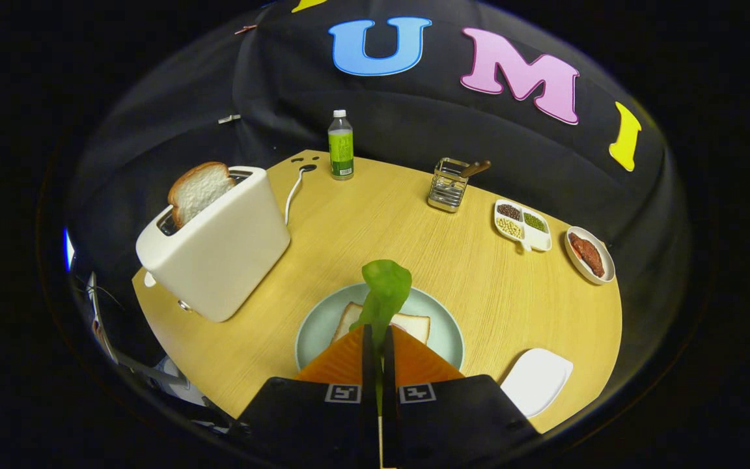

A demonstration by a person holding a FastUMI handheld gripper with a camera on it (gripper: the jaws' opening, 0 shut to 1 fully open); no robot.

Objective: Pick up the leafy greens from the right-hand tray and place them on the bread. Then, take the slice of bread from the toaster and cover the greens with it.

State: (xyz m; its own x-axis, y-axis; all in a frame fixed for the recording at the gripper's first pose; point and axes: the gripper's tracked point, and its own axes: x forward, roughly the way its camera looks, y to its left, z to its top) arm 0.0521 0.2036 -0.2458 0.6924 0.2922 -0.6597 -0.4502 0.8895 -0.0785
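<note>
Your claw (pixel 378 332) has its two fingers drawn together on the leafy greens (pixel 385 293), both pressing the stalk so that the leaf stands up from between the tips and curls over just ahead of them. Directly under and beyond the fingertips sits a pale round plate (pixel 313 326) on the wooden surface (pixel 381 221), and on that plate lies a slice of bread (pixel 414 324), partly hidden by your fingers and by the leaf itself; the greens hang above the slice, and whether their lower edge touches it you cannot tell from this angle. To the right of the fingers, near the close edge of the surface, lies a white tray (pixel 538 378). Further out to the left stands the white toaster (pixel 219 244), with a second slice of bread (pixel 198 190) upright in its slot and its cord (pixel 292 192) trailing back across the surface. Beyond the plate on the right are a white divided dish (pixel 522 225) holding small heaps of beans or grains, and beside it an oval dish (pixel 588 255) with reddish-brown pieces. Further back stands a wire holder (pixel 448 185) with a wooden handle poking out, and at the far edge a bottle with a green label (pixel 340 144).
</note>
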